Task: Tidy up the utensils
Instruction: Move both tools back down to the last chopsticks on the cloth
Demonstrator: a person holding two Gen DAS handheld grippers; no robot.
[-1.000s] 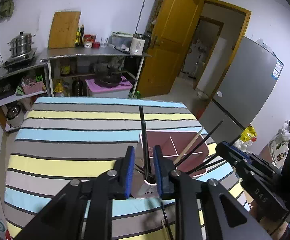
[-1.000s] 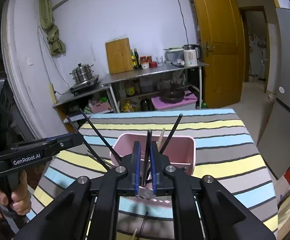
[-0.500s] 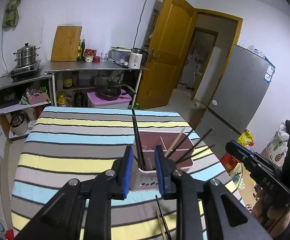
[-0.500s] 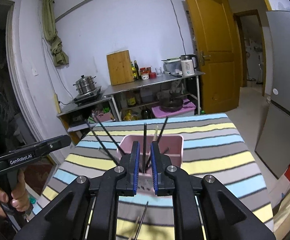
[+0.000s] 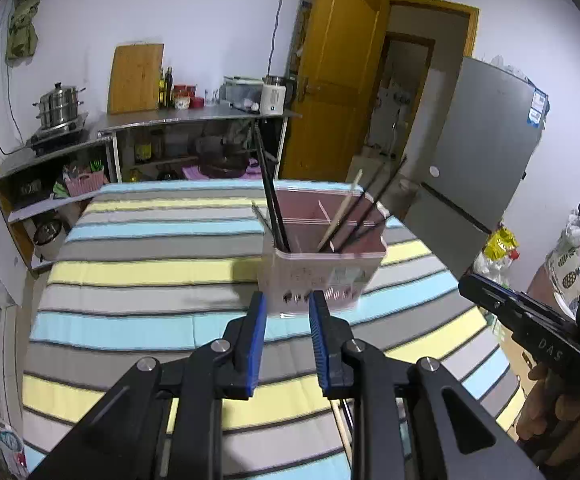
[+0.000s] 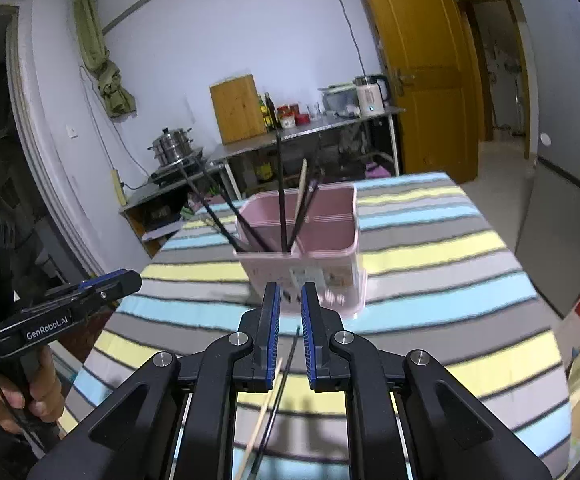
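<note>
A pink divided utensil holder [image 5: 322, 276] [image 6: 310, 264] stands on the striped tablecloth [image 5: 149, 272]. Several black chopsticks [image 5: 273, 208] and a wooden one [image 5: 340, 216] stand in it. My left gripper [image 5: 287, 344] is open and empty, above the cloth in front of the holder. My right gripper [image 6: 290, 336] is open and empty, also in front of the holder. Below it a black chopstick [image 6: 283, 376] and a wooden chopstick [image 6: 263, 412] lie on the cloth. The right gripper also shows in the left wrist view [image 5: 490, 300]; the left one shows in the right wrist view [image 6: 101, 284].
A metal counter [image 5: 193, 120] with a pot, cutting board, bottles and kettle lines the far wall. An open orange door [image 5: 338, 80] and a grey fridge [image 5: 486, 140] stand to the right. The table edge [image 6: 546, 320] drops off on the right.
Both grippers have let go of their black chopsticks, which now stand in the holder. Both have pulled back and up from the holder, jaws a little wider.
</note>
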